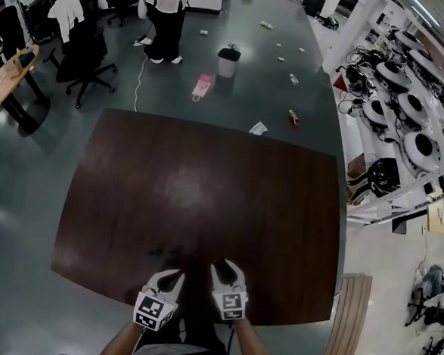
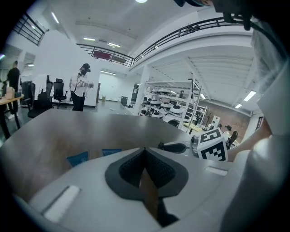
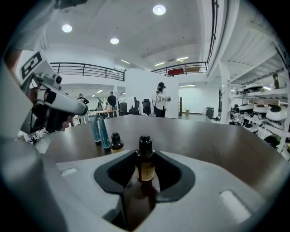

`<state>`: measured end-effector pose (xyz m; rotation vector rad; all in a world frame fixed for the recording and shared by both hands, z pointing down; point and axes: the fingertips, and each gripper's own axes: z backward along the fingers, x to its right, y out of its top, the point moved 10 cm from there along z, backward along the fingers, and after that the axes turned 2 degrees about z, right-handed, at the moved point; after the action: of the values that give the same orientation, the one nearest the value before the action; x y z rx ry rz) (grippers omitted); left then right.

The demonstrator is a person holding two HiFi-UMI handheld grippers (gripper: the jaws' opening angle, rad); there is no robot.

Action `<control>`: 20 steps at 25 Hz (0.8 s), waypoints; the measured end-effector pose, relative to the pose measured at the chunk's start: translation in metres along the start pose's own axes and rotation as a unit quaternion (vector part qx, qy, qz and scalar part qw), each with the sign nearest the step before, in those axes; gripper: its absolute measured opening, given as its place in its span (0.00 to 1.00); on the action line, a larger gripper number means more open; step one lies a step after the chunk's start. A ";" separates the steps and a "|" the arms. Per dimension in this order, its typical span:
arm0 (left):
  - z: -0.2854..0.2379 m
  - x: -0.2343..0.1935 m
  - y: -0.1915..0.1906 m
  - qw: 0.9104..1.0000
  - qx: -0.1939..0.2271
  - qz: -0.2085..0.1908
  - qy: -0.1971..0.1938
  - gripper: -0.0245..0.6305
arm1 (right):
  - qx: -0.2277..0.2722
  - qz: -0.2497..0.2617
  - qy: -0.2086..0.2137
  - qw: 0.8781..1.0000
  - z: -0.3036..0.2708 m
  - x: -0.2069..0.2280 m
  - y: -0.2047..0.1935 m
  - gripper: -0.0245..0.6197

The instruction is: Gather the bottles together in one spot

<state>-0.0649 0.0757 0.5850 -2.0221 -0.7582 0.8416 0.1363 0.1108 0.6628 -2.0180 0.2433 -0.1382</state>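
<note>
Pinching a small brown bottle (image 3: 145,171), the jaws of the right gripper (image 3: 145,155) are holding it upright by its sides. Its black cap is sticking up above the jaws, and its yellow label is facing the camera. Whether its bottom is touching the worktop (image 1: 207,179) cannot be told.

The jaws of the left gripper (image 2: 145,153) are pressing together, leaving only a thin slit between them. Nothing is sitting in them.

Both grippers are hanging close together, side by side, over the near edge of the dark brown worktop.

Two blue bottles (image 3: 104,133) are standing upright just past the grippers, right next to each other. A round dark bottle (image 3: 116,142) with a black cap is standing just beside them, on their right in the right gripper view. The small brown bottle is sitting near this little group, to its right and closer to the camera.

Far past the worktop, a person (image 1: 167,13) is standing on the grey floor (image 1: 273,93). A black chair (image 1: 87,50) and a small bin (image 1: 228,62) are standing near them.
</note>
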 end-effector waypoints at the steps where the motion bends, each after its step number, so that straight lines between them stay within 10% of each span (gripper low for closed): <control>1: 0.000 -0.001 0.000 1.000 0.000 0.001 0.001 0.04 | -0.002 0.000 0.000 1.000 -0.001 0.000 -0.001 0.24; 20: -0.002 -0.001 -0.005 1.000 -0.006 0.001 0.003 0.04 | -0.008 -0.005 -0.004 1.000 -0.005 0.002 -0.015 0.25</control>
<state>-0.0651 0.0768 0.5898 -2.0361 -0.7603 0.8334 0.1387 0.1126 0.6782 -2.0345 0.2310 -0.1349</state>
